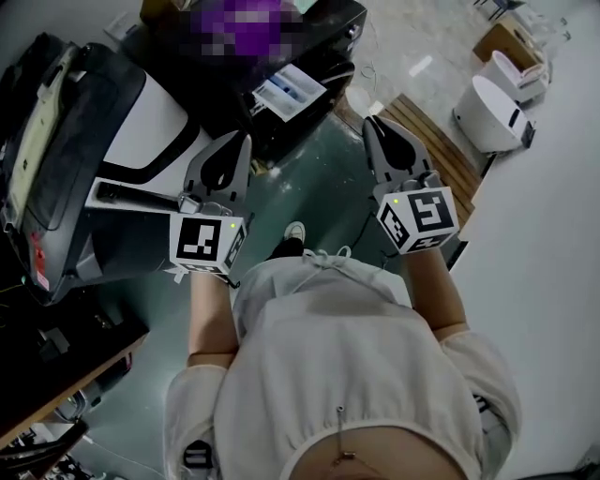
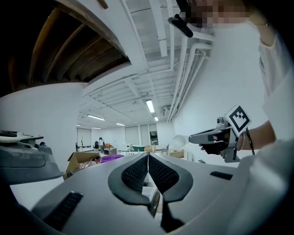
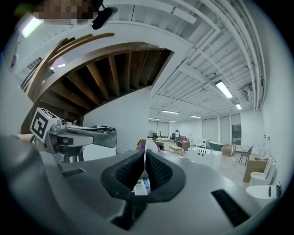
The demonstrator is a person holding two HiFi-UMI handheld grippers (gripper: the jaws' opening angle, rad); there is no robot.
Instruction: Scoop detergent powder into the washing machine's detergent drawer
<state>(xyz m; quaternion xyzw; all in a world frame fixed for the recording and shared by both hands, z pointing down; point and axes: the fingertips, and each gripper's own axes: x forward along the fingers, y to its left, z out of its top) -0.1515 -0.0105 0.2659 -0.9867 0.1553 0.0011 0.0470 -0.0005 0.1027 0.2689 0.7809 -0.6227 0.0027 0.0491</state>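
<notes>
Tongs of the left gripper (image 1: 246,139) pressed together tip to tip, nothing between them, raised over the dark green floor (image 1: 309,183). Same on the right gripper (image 1: 368,122): tongs closed, empty, about level with the left and well apart from it. Ahead, beyond both tips and roughly between them, white detergent drawer (image 1: 288,91) with a blue insert, pulled out of a black machine (image 1: 328,28). Below, one shoe (image 1: 294,231) on the floor.

Bare floor (image 1: 314,183) lies open between left claw (image 1: 247,140) and right claw (image 1: 367,121); a bulky black-and-white machine (image 1: 103,122) crowds the left claw's outer side.
</notes>
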